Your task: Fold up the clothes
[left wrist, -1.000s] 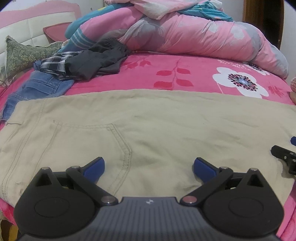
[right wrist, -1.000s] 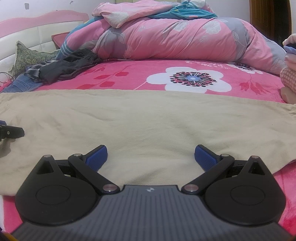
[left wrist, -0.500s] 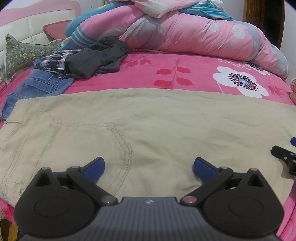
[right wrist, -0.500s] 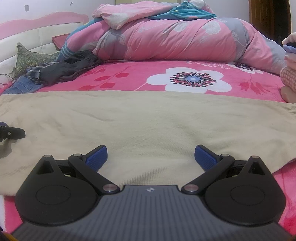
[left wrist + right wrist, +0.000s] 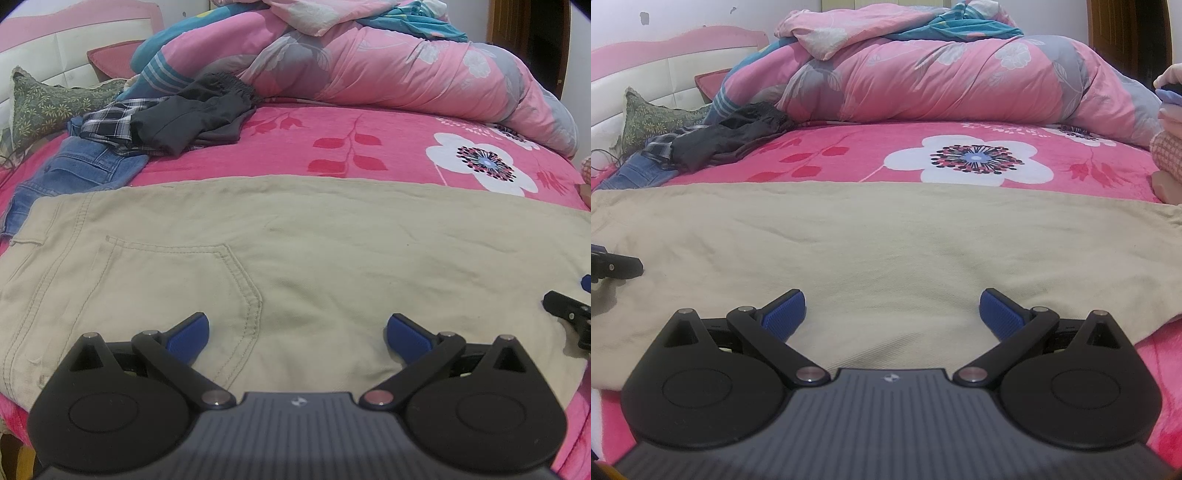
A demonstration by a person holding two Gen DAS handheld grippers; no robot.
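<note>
One pair of beige cotton trousers lies spread flat along the near edge of the pink flowered bedspread, its one visible stitched back pocket toward the left end. One heap of other clothes, blue jeans under a checked shirt and a dark grey garment, sits near the far left corner, beside one rolled pink quilt. Left gripper and right gripper both hover over the trousers, blue-padded fingers spread wide, holding nothing.
</note>
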